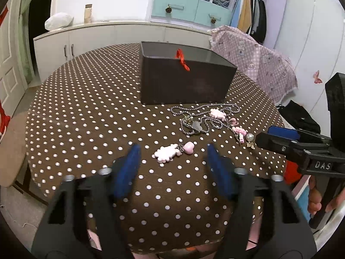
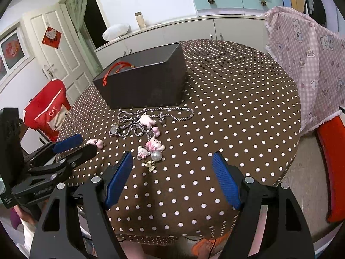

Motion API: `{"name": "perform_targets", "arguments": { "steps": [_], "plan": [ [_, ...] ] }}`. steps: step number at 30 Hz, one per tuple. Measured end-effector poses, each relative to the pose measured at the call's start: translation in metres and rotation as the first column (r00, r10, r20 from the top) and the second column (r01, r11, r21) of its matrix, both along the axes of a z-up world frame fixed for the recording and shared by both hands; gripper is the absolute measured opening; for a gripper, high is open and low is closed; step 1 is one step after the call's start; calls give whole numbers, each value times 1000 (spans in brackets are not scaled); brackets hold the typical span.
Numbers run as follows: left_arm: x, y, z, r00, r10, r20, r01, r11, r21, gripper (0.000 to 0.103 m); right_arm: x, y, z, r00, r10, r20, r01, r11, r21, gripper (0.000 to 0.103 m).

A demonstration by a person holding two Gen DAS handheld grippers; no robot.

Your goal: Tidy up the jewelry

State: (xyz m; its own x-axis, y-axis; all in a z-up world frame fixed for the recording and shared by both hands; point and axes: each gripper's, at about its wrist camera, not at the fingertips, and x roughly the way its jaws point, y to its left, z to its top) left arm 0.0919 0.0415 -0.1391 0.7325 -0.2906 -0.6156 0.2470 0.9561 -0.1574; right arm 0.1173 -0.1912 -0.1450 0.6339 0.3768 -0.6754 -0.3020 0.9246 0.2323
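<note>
**Both grippers open at the near edge, jewelry waiting ahead of the box**

Nearest the cameras, the left gripper (image 1: 172, 153) hovers above the near edge of the tabletop (image 1: 86, 112) with its blue pads spread wide and nothing between them. The right gripper (image 2: 172, 164) hangs likewise over the near edge, its pads apart and empty.

Just ahead of the left gripper, almost centred between its fingers, lies a pink charm (image 1: 172, 152): a pale cloud-shaped piece joined to a small pink heart. Its long axis runs roughly left to right, across the line of the fingers, so the left gripper appears the nearer one for this piece, and a straight push forward and down would likely bring the pads to either end of it.

Ahead of the right gripper, slightly toward its left finger, sits a cluster of pink charms (image 2: 152, 147) with a pearl bead (image 2: 156, 156) and a small gold trinket (image 2: 150, 165) nearest. The right gripper looks better placed for that group.

Farther in, toward the middle of the tabletop, a silver chain (image 1: 202, 118) lies in loose coils with a dark heart pendant and another pink charm tangled among them.

Farthest, just beyond the chain, stands the dark box (image 1: 183, 82), open on top, with a red cord (image 1: 182, 60) draped over its rim. It is presumably where the jewelry belongs; only the cord shows inside so far.
</note>
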Motion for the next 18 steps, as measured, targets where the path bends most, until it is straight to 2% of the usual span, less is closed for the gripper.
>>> {"name": "perform_targets", "arguments": {
  "steps": [1, 2, 4, 6, 10, 13, 14, 16, 18],
  "plan": [
    [0, -1, -1, 1000, -1, 11, 1, 1000, 9, 50, 0, 1, 0, 1000, -1, 1, 1, 1000, -8, 73],
    [-1, -1, -2, 1000, 5, 17, -6, 1000, 21, 41, -1, 2, 0, 1000, -4, 3, 4, 1000, -19, 73],
    [-2, 0, -4, 999, 12, 33, -13, 1000, 25, 34, -3, 5, -1, 1000, -8, 9, 8, 999, -42, 73],
    [-3, 6, -5, 999, 34, 39, -35, 999, 16, 20, -5, 9, -2, 1000, -7, 21, 9, 997, -70, 73],
    [-4, 16, -7, 999, 42, 33, -40, 998, -58, 19, -7, 18, -6, 998, -3, 60, 11, 991, -130, 73],
    [-5, 15, -8, 998, 48, 44, -46, 997, -54, 19, -10, 24, -9, 996, 26, 80, -13, 988, -156, 71],
    [-7, 15, -9, 998, 51, 48, -48, 998, -50, 19, -12, 27, -11, 995, 44, 90, -28, 985, -172, 69],
    [-7, 13, -9, 997, 57, 52, -55, 998, -43, 19, -14, 32, -12, 992, 60, 112, -36, 978, -205, 55],
    [-7, 11, -8, 997, 58, 55, -55, 998, -43, 19, -14, 32, -13, 990, 83, 117, -60, 980, -190, 44]
  ]
}}
